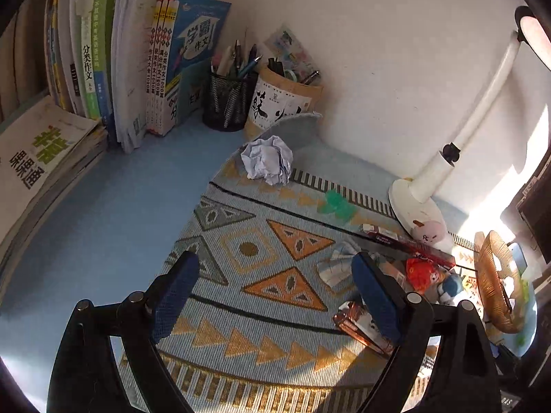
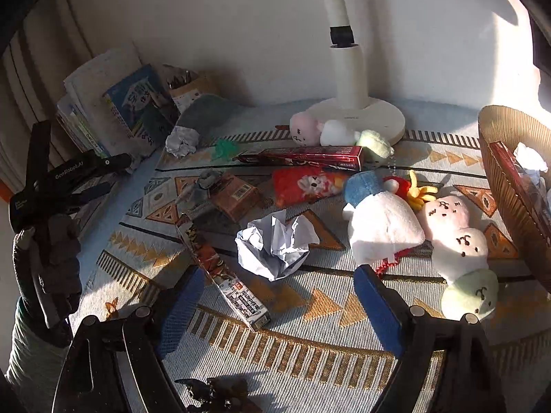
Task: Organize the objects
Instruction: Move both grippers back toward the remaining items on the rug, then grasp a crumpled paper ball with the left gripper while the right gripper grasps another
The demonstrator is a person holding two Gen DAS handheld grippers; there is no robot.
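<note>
Right tool (image 2: 277,304) and left tool (image 1: 275,296), both spread wide and empty, above the patterned mat (image 2: 320,351); crumpled paper (image 2: 277,246) just beyond the right tool; basket (image 2: 506,186), contents unclear, at right.

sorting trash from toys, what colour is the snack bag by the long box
Red with a white cartoon face, the snack bag shows best in the right wrist view.

Upper left, blue book cover (image 1: 198,39) reads "学霸作文"; green spine (image 1: 86,65) says "分类作文". Left hand-held gripper (image 2: 69,172) shows "GenRobot.AI".
</note>
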